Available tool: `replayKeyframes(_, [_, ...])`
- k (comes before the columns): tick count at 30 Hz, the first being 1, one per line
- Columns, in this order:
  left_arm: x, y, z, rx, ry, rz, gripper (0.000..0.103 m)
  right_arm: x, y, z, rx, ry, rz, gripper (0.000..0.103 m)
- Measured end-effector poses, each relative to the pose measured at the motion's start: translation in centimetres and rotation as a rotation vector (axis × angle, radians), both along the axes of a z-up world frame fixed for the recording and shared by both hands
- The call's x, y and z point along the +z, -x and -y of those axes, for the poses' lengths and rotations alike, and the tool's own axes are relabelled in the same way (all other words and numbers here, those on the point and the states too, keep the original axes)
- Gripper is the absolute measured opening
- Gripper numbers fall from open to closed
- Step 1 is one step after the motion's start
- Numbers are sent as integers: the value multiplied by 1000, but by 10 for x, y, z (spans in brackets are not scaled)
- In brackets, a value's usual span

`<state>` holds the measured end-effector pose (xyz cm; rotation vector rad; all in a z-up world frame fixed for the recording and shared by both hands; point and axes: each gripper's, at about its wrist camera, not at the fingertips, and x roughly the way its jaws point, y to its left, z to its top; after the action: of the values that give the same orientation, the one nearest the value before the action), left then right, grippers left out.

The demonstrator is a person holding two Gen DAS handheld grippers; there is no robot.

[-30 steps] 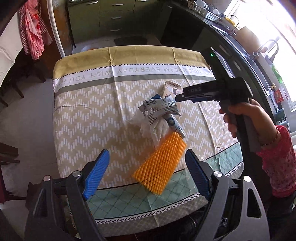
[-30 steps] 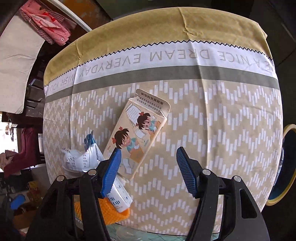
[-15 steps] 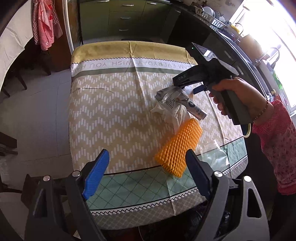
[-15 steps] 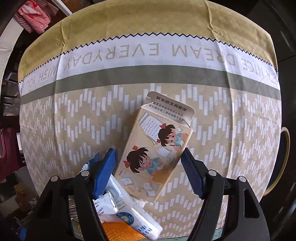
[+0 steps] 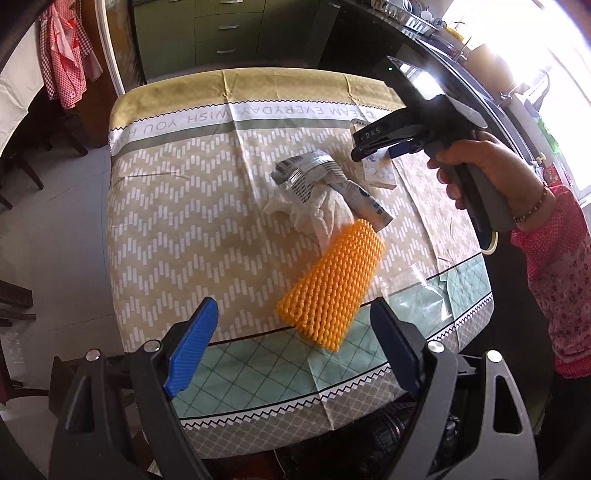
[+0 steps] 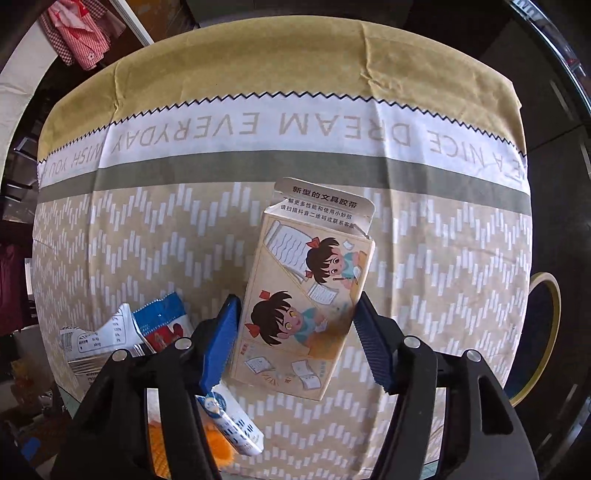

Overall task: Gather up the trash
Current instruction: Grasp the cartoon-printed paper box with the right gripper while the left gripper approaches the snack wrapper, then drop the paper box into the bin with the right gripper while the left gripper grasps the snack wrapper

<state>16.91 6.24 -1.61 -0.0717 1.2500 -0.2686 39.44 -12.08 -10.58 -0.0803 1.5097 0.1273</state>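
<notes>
A cartoon-printed carton box (image 6: 306,295) lies on the tablecloth (image 6: 147,229) with its top flap open. My right gripper (image 6: 295,332) points down over it, jaws closing, with the box between the blue pads; the left pad meets its edge and the right pad stands just off. In the left wrist view a hand holds the right gripper (image 5: 373,147) over the box (image 5: 376,173). My left gripper (image 5: 291,350) hangs open and empty near the table's front edge. Just beyond it lies an orange foam net (image 5: 332,284), then crumpled tissue (image 5: 314,210), a silver wrapper (image 5: 306,173) and a tube (image 5: 365,206).
A clear plastic bag (image 5: 417,295) lies right of the foam net. A yellow tape roll (image 6: 546,332) sits at the table's right edge. A blue-and-red wrapper (image 6: 162,321) lies left of the box. Chairs stand left, green cabinets (image 5: 229,33) beyond, a dark counter on the right.
The right gripper has shifted over the cartoon box, which now sits between its jaws instead of beside the left finger. The trash pile has slid rightward in the left wrist view.
</notes>
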Motion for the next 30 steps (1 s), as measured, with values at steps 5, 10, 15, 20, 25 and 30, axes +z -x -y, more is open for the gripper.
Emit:
replayKeyframes(5, [-3, -32, 26, 17, -6, -17, 80, 30, 29, 36, 43, -46, 67, 62])
replayKeyframes(10, [-13, -78, 50, 29, -47, -6, 82, 50, 71, 77, 86, -99, 105, 62])
replayKeyframes(15, [-18, -117, 73, -72, -126, 59, 84, 60, 114, 131, 108, -141, 107, 62])
replayKeyframes(20, [-37, -138, 76, -145, -144, 17, 84, 61, 147, 179, 98, -183, 108, 62])
replayKeyframes(25, [-56, -149, 70, -139, -129, -30, 79, 65, 157, 215, 48, -233, 126, 62])
replayKeyframes(30, [-70, -155, 61, -113, -85, -76, 68, 61, 164, 247, -16, -261, 132, 62])
